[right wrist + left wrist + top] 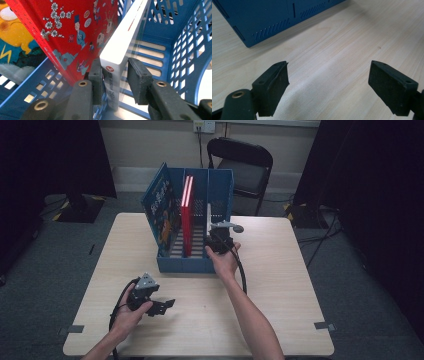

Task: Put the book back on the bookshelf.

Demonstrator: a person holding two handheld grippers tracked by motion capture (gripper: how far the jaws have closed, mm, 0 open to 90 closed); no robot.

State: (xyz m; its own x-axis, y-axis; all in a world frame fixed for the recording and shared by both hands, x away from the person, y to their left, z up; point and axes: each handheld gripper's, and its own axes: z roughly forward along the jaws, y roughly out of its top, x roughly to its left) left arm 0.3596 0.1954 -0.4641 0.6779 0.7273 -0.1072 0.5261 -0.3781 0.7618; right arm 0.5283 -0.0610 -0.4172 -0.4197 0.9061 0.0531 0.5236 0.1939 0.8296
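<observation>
The white book (117, 57) stands upright on its edge in the blue file rack (220, 195), and the right gripper (114, 82) has it by the spine: 1 black jaw lies flat against the cover on the red book's side, while the other jaw sits just off the clear-wrapped cover on the far side, so whether that pad presses I cannot tell for sure, though the jaws are drawn in close around the book. In the high view this gripper (220, 240) reaches into the rack's right-hand compartment from the near side, with the person's right hand (223, 260) behind it and its cable trailing back along the forearm. Just beside the gripper's left jaw stands the red book (75, 32), its cover printed with small figures and blossoms, and it leans slightly toward the white book. Beyond the red book, further to the gripper's left, a blue picture book (161, 210) leans against the rack's outer wall. The left gripper (328, 82) is well apart from all this, held low over the bare wooden table (280, 290) in the left hand (127, 312); its 2 jaws are spread wide with nothing between them, and the rack's solid blue front (269, 20) lies ahead of it and to its left
</observation>
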